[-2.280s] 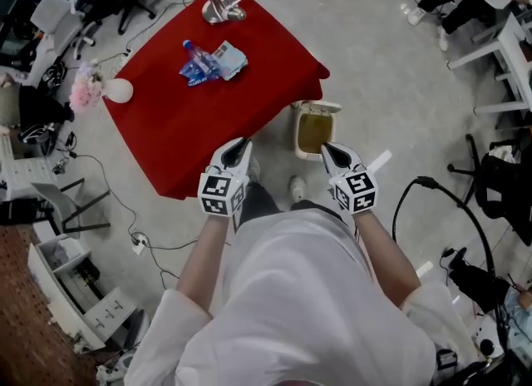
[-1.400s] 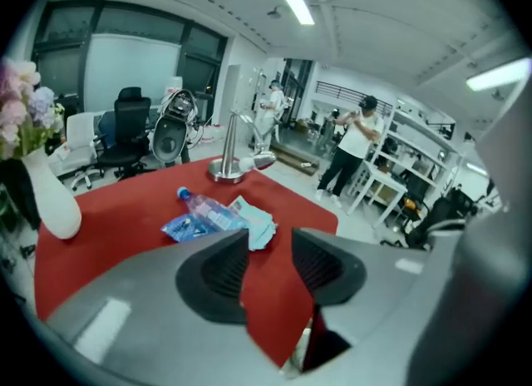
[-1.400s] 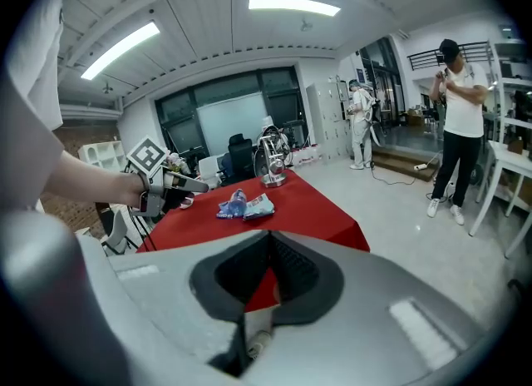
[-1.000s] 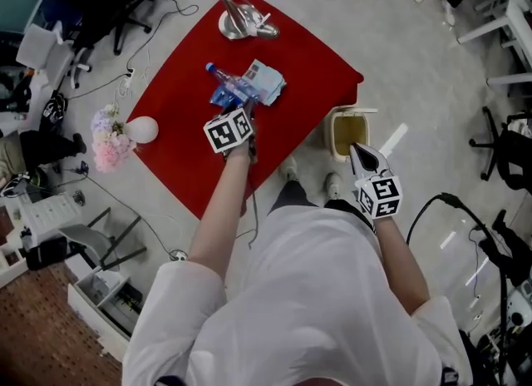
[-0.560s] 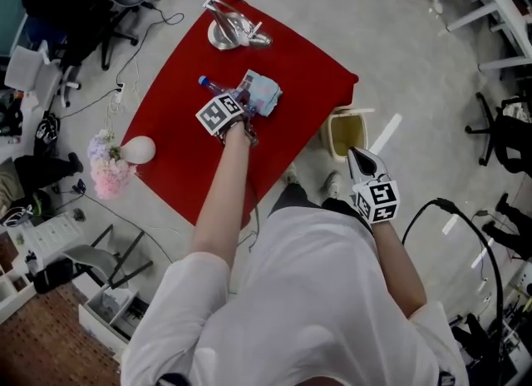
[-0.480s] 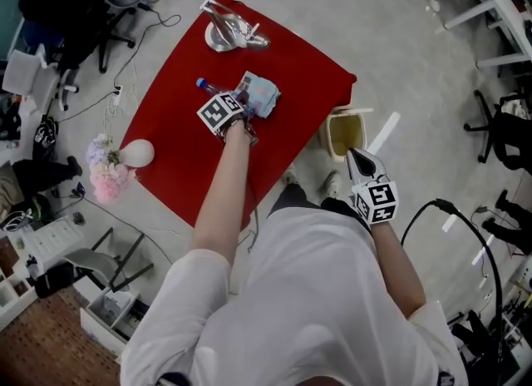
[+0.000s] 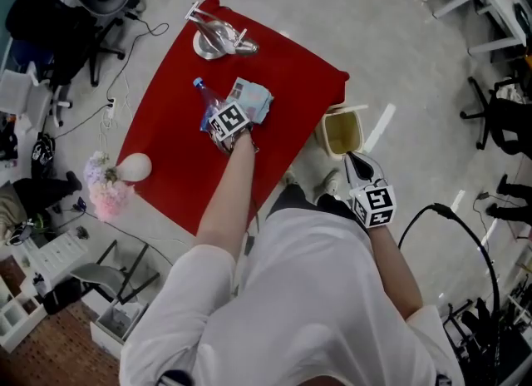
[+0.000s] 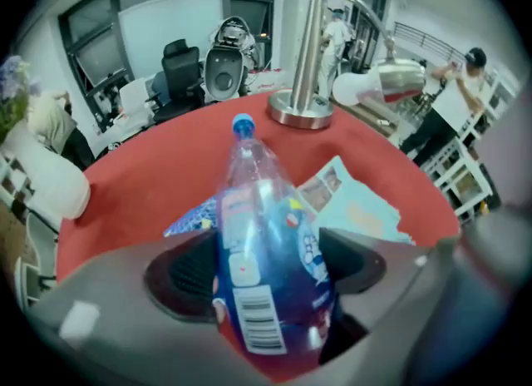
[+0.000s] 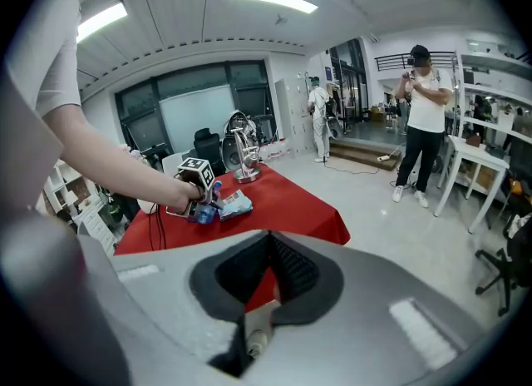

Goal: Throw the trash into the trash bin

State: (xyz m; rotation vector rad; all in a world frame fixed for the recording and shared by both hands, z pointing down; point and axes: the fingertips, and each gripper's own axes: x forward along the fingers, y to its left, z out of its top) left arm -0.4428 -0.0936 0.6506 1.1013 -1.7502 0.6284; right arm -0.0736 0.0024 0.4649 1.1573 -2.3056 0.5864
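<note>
Left tongs [image 8: 264, 264] just opened wide, straddling plastic bottle [image 8: 258, 201] on red tablecloth [image 8: 133, 185], not clamped. Right tongs [image 9: 268, 251] together, empty.

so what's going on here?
A person works two handheld grippers. The left gripper is down over the plastic bottle on the red table; its fingers have just been opening and straddle the bottle, not yet gripping it. A crumpled packet lies beside it. The right gripper, shut and empty, hangs by the trash bin on the floor.
</note>
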